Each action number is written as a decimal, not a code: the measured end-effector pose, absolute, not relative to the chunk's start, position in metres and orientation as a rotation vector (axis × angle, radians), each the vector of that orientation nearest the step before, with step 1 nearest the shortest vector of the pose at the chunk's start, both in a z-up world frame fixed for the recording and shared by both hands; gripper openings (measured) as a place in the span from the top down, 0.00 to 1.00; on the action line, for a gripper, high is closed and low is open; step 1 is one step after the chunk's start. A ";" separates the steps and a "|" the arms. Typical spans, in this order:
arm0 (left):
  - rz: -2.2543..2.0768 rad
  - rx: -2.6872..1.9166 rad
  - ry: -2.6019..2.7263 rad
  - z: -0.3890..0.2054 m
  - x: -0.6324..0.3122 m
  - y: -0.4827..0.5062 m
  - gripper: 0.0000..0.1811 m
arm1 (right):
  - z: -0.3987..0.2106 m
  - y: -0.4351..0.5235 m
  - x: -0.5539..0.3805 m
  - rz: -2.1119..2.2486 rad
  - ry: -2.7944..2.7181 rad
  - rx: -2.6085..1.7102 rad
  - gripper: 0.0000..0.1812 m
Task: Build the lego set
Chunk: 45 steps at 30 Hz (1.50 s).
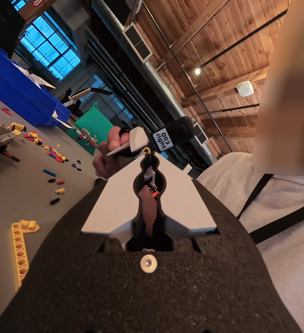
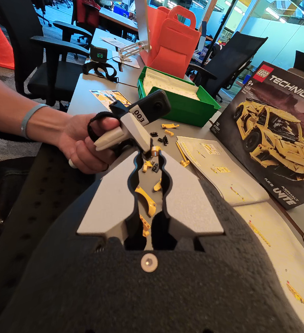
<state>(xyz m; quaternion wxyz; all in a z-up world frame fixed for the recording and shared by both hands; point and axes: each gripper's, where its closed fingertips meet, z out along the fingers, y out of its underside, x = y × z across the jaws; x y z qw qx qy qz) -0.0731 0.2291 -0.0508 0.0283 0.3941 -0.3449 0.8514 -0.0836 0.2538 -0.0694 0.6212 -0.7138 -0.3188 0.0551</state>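
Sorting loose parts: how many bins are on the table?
2: a blue bin at the table's edge, left wrist view; a green bin holding paper, beside the Lego box. More may be hidden.

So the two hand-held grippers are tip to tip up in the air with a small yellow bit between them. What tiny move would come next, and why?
Probably a gentle push together. The right hand-held gripper pinches a small yellow piece, and the left hand-held gripper grips a yellow connector right against it. The tips already meet above the table, so seating one part into the other seems the likely step, though the joint itself is hidden.
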 end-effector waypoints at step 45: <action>2.478 1.775 -1.731 -0.096 -0.062 0.266 0.99 | -0.203 0.154 0.020 0.013 -0.638 -2.744 0.89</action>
